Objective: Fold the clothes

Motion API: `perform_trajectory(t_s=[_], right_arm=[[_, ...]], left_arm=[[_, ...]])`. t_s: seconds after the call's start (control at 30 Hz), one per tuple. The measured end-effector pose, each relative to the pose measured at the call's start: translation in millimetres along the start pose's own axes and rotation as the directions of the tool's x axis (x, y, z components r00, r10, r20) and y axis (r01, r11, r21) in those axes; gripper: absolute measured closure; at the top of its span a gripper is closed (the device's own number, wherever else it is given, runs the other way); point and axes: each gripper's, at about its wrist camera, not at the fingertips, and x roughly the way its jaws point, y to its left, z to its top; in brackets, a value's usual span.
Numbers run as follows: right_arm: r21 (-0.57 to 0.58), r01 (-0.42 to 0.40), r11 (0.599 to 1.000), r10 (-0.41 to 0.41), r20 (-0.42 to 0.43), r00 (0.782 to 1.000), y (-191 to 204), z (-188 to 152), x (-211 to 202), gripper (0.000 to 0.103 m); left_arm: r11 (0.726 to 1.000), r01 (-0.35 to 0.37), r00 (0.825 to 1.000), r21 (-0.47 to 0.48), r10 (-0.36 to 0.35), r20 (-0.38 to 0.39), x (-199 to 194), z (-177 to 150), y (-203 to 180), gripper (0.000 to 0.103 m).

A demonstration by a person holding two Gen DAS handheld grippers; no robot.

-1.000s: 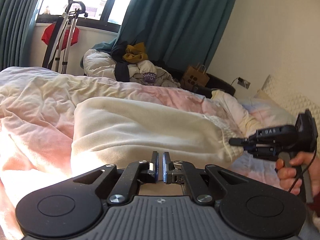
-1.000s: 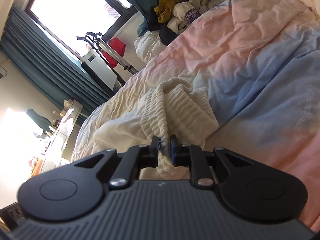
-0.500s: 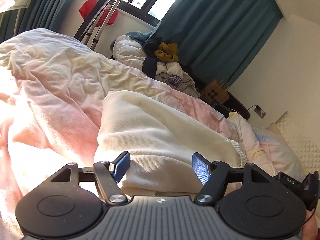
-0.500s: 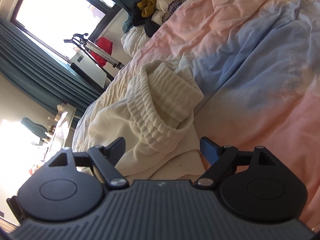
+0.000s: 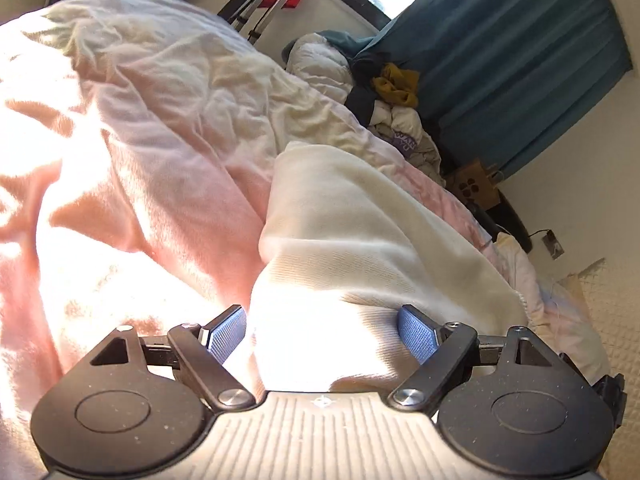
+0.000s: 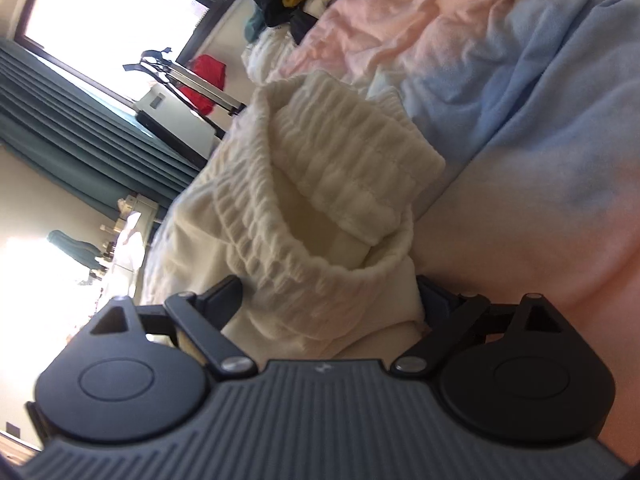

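A cream knitted garment (image 5: 360,240) lies folded on the pink and blue duvet (image 5: 140,160). In the left wrist view my left gripper (image 5: 322,330) sits low at its near edge. Its jaws are opening, and the cloth bulges between the blue pads (image 5: 416,334) without being pinched. In the right wrist view the garment's ribbed waistband end (image 6: 344,184) lies crumpled and gaping. My right gripper (image 6: 330,300) is at that end, jaws opening wide, the fabric loose between its fingers (image 6: 224,296).
The duvet (image 6: 540,100) covers the whole bed, pink near the left, blue toward the pillows (image 5: 568,292). A heap of other clothes (image 5: 392,92) sits beyond the bed by teal curtains (image 5: 520,60). A folded metal stand (image 6: 188,80) leans under the window.
Both grippers were shut on the cream garment a second ago and have let go, jaws spreading wide. Both have sunk closer to the bed, and the left one has rolled.
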Motion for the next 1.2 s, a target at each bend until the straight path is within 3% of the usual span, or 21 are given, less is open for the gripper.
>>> perform_trajectory(t_s=[0.17,0.3,0.4,0.53,0.73,0.87,1.0,1.2], right_arm=[[0.054,-0.211,0.976,0.208,0.067,0.976,3,3,-16,0.009],[0.051,-0.077,0.996,0.077,0.010,0.997,-1,2,-1,0.010],[0.040,0.007,0.999,-0.006,-0.024,1.000,-6,-2,12,0.014],[0.039,-0.012,0.999,0.013,-0.015,1.000,-7,-1,18,0.016],[-0.022,0.009,1.000,-0.009,0.015,1.000,2,-3,10,0.045],[-0.057,0.006,0.998,-0.003,0.051,0.999,12,-5,0,0.060],[-0.043,-0.038,0.998,0.041,0.065,0.997,18,-3,-12,0.066],[-0.012,-0.110,0.994,0.111,0.098,0.989,28,11,-48,0.068]], left_arm=[[0.995,0.060,0.998,-0.081,-0.061,-0.019,5,-1,13,0.017],[0.995,0.073,0.996,-0.071,-0.076,-0.035,10,-3,11,0.017],[0.995,0.077,0.996,-0.061,-0.079,-0.036,13,-4,10,0.016],[0.997,0.066,0.997,-0.049,-0.067,-0.034,17,-4,7,0.019],[1.000,0.018,1.000,0.013,-0.018,-0.024,15,-7,-6,0.033],[0.999,0.016,1.000,0.044,-0.015,-0.007,7,-8,-14,0.052],[0.998,0.050,0.999,0.028,-0.050,0.007,-3,-9,-20,0.061],[0.992,0.128,0.992,0.016,-0.128,0.012,-25,-8,-50,0.065]])
